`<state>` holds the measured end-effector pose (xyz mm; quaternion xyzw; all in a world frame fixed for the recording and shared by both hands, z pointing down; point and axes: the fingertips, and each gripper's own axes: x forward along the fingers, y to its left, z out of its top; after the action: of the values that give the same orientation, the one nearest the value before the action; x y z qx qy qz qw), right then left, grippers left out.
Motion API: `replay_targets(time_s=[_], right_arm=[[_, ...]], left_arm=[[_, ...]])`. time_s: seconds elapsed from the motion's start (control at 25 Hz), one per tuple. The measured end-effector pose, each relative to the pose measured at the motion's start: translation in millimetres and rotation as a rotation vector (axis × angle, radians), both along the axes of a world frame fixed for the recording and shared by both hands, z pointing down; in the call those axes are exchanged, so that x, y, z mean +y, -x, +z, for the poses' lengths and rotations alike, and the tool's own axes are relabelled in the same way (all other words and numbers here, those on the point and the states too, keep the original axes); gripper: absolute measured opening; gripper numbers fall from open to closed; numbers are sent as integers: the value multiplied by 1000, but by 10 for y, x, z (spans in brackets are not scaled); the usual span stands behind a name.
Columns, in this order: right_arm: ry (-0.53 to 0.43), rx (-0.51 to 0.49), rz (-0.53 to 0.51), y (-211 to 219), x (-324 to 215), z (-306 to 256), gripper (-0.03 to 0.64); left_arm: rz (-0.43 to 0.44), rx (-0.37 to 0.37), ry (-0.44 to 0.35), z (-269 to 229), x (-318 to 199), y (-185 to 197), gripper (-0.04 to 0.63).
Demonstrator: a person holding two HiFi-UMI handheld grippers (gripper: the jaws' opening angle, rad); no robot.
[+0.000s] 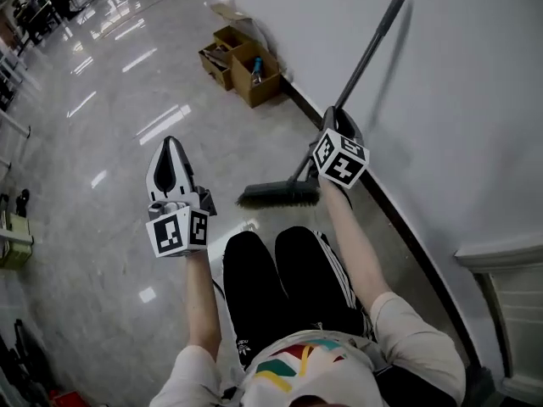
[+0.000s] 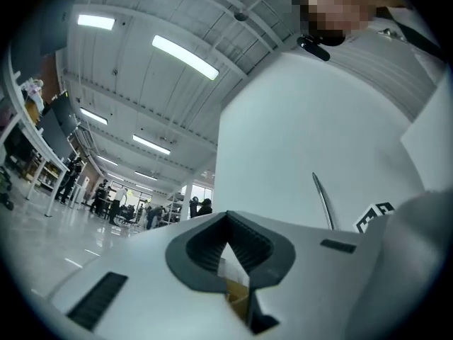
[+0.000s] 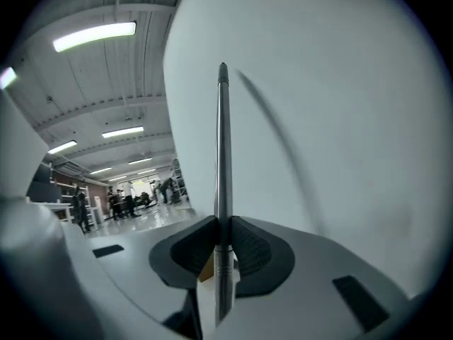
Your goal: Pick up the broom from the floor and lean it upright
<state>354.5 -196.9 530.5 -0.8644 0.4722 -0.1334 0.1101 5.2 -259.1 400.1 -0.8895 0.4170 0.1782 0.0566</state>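
Slanting head-down, broom [image 1: 365,58] handle tip toward wall [image 1: 475,100]

Floor [image 1: 102,227] — polished stone-look tile, glossy, mirrors the lights.
Wall [image 1: 475,75]: smooth, matt white.
Broom [image 1: 366,58]: handle [image 3: 223,161] smooth grey metal, dull sheen; bristles [image 1: 276,196] dark, coarse.
Boxes [image 1: 242,66]: brown cardboard, matt.
Left gripper [image 2: 228,217], right gripper [image 3: 222,222] — white matt plastic, dark ribbed pads [image 3: 250,249].
Trousers [image 1: 254,287]: black cloth.
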Motion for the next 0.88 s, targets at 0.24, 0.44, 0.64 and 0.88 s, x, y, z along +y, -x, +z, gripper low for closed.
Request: replay_targets(time_s=[0.24,0.44,0.64,0.88], right_arm=[[7,30,338,-504,550,-100,81],[2,108,353,-636,628,-274,81],[1,153,354,-639,683,-366,83],[2,179,287,-564,675,-350,116]], left_arm=[[145,-43,27,189,170,-627,44],[216,-41,41,299,288,-904,44],[250,-43,46,311,380,-1016,44],[266,-37,57,294,411,-1046,44]])
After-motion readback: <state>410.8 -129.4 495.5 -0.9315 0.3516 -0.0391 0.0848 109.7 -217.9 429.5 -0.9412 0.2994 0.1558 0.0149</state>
